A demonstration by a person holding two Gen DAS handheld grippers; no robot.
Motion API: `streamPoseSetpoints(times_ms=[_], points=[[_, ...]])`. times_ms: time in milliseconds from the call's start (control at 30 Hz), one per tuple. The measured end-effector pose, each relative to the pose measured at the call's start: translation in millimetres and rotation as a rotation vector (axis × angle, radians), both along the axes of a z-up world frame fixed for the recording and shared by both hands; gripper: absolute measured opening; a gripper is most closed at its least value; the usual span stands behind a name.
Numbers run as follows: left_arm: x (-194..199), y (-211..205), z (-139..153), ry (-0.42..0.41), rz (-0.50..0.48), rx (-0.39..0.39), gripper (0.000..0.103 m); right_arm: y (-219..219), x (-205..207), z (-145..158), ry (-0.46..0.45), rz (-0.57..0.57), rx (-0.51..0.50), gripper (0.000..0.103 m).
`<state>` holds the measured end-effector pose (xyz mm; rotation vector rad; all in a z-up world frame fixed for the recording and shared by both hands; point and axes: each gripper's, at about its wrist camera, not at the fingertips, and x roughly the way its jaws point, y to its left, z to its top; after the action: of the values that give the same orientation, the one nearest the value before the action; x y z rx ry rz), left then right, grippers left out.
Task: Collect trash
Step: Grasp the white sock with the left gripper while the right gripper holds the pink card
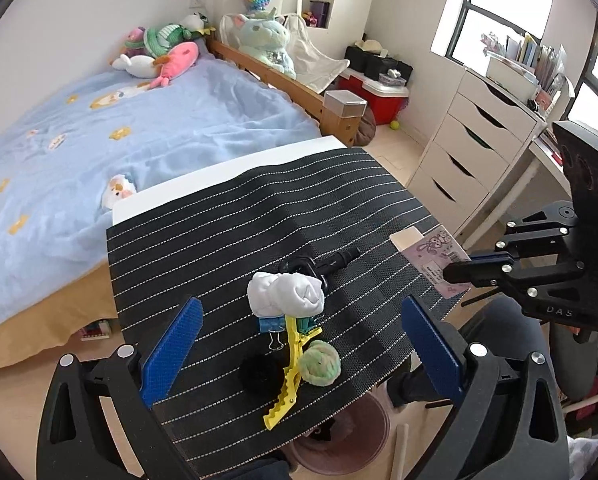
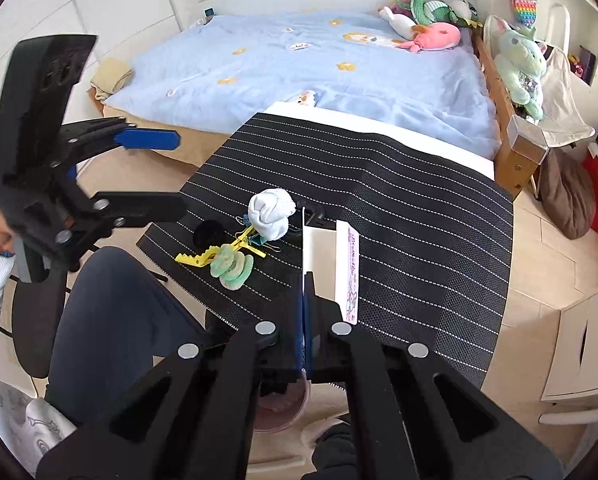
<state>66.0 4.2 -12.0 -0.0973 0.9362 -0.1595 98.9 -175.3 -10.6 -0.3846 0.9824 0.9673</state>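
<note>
My right gripper (image 2: 306, 277) is shut on a small white and pink printed carton (image 2: 331, 258), held over the near part of the black striped mat (image 2: 419, 200). In the left wrist view the same carton (image 1: 435, 258) shows at the mat's right edge, in the right gripper (image 1: 450, 274). My left gripper (image 1: 303, 348) is open above a cluster of small things: a crumpled white wad (image 1: 286, 294), a yellow clip (image 1: 291, 364), a green rope ball (image 1: 321, 364), a black pompom (image 1: 259, 374) and a blue binder clip (image 1: 270, 326). A pink bin (image 1: 339, 440) stands under the table's near edge.
The mat (image 1: 259, 208) lies on a white table against a bed with a blue cover (image 1: 139, 128). A black clip-like object (image 1: 323, 264) lies behind the wad. White drawers (image 1: 471, 152) stand to the right. A person's dark-trousered leg (image 2: 111, 320) is beside the table.
</note>
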Motion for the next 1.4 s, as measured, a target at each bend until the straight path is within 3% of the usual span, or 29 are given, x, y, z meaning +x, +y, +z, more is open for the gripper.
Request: streamPoseSetpoints(times_ms=[367, 667, 933, 1033, 1133, 1400], points=[[44.5, 4.9, -40.4, 0.142, 0.007, -0.033, 0.095, -7.3, 2.2, 3.9, -0.004, -0.023, 0.002, 0.0], [59.8, 3.5, -64.7, 0.202, 0.011, -0.048, 0.094, -10.7, 4.1, -0.5, 0.008, -0.032, 0.002, 0.0], [62.8, 3.8, -72.5, 0.23, 0.009, -0.048, 0.051, -10.7, 4.9, -2.3, 0.012, -0.032, 0.003, 0.0], [61.7, 3.4, -73.2, 0.229, 0.004, -0.035, 0.042, -10.1, 5.0, -3.7, 0.011, -0.033, 0.005, 0.0], [60.0, 4.3, -69.4, 0.209, 0.01, -0.025, 0.036, -8.9, 5.2, -4.7, 0.008, -0.035, 0.004, 0.0], [48.0, 5.8, -47.8, 0.129, 0.033, 0.018, 0.034, -7.7, 4.7, 0.4, -0.007, -0.032, 0.013, 0.0]])
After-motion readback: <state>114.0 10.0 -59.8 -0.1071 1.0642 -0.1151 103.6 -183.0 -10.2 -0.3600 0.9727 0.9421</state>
